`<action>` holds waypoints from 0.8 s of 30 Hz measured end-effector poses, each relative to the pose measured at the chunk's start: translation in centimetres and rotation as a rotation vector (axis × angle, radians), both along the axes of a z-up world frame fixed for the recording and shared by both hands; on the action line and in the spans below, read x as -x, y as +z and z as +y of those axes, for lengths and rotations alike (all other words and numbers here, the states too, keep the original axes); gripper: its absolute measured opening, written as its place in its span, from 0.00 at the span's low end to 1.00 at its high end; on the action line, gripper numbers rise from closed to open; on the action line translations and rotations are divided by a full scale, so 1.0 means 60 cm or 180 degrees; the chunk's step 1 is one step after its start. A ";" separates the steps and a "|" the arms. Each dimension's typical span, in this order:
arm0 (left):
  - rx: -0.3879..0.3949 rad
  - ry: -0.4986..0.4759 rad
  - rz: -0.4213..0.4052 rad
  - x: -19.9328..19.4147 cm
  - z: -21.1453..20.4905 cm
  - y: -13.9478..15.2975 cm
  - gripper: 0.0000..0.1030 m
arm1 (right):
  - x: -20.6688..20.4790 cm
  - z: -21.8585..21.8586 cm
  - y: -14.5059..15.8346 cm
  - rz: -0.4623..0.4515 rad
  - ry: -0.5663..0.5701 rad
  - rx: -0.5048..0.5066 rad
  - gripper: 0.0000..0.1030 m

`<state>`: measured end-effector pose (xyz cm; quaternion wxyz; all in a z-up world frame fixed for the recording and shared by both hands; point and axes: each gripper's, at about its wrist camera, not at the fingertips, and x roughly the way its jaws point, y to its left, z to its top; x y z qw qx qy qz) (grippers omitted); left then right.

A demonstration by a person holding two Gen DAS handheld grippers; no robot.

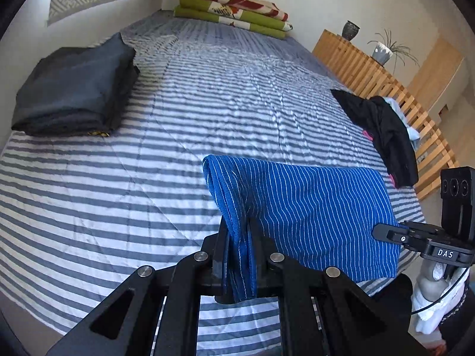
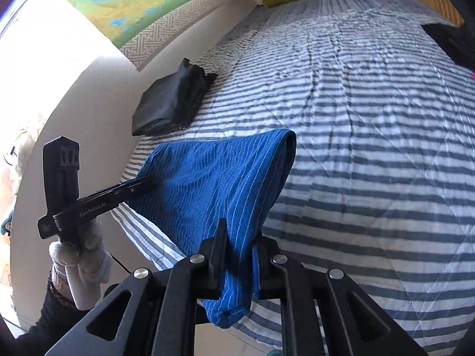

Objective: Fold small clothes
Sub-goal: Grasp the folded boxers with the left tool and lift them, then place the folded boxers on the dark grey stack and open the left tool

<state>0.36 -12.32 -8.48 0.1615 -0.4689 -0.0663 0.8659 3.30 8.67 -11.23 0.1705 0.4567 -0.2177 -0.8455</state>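
A blue cloth with thin white stripes (image 1: 311, 204) hangs folded over, lifted off the striped bed cover (image 1: 118, 192). My left gripper (image 1: 238, 225) is shut on its left end, with the fabric bunched between the fingers. At the right edge of that view my right gripper (image 1: 378, 233) pinches the cloth's other end. In the right wrist view my right gripper (image 2: 239, 234) is shut on the blue cloth (image 2: 213, 178), which sags toward my left gripper (image 2: 150, 181). A white-gloved hand (image 2: 80, 255) holds that left gripper.
A folded dark grey stack (image 1: 74, 89) lies on the bed by the left wall. A loose heap of black clothes (image 1: 383, 130) sits at the right edge beside a wooden slatted rail (image 1: 371, 71). Folded green and red blankets (image 1: 234, 9) lie at the far end.
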 end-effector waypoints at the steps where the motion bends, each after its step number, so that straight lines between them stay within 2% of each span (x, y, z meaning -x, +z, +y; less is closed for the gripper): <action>1: 0.0024 0.0030 0.0061 0.005 -0.016 0.016 0.10 | 0.014 -0.014 0.018 0.0068 0.0037 -0.0008 0.11; 5: 0.0148 0.0257 0.0282 0.041 -0.094 0.085 0.10 | 0.090 -0.085 0.084 0.0353 0.0213 -0.0073 0.11; 8: 0.0333 0.0435 0.0457 0.081 -0.157 0.133 0.10 | 0.155 -0.143 0.121 0.0529 0.0303 -0.0080 0.11; 12: 0.0492 0.0569 0.0623 0.148 -0.241 0.188 0.10 | 0.255 -0.232 0.159 0.0798 0.0390 -0.0172 0.11; 15: 0.0598 0.0696 0.0722 0.207 -0.302 0.211 0.10 | 0.333 -0.284 0.164 0.0878 0.0418 -0.0133 0.11; 19: 0.0592 0.0846 0.0782 0.285 -0.380 0.206 0.10 | 0.438 -0.343 0.148 0.0906 0.0359 -0.0053 0.11; 24: 0.0563 0.0975 0.0685 0.376 -0.472 0.152 0.10 | 0.536 -0.391 0.105 0.0835 0.0315 0.0012 0.11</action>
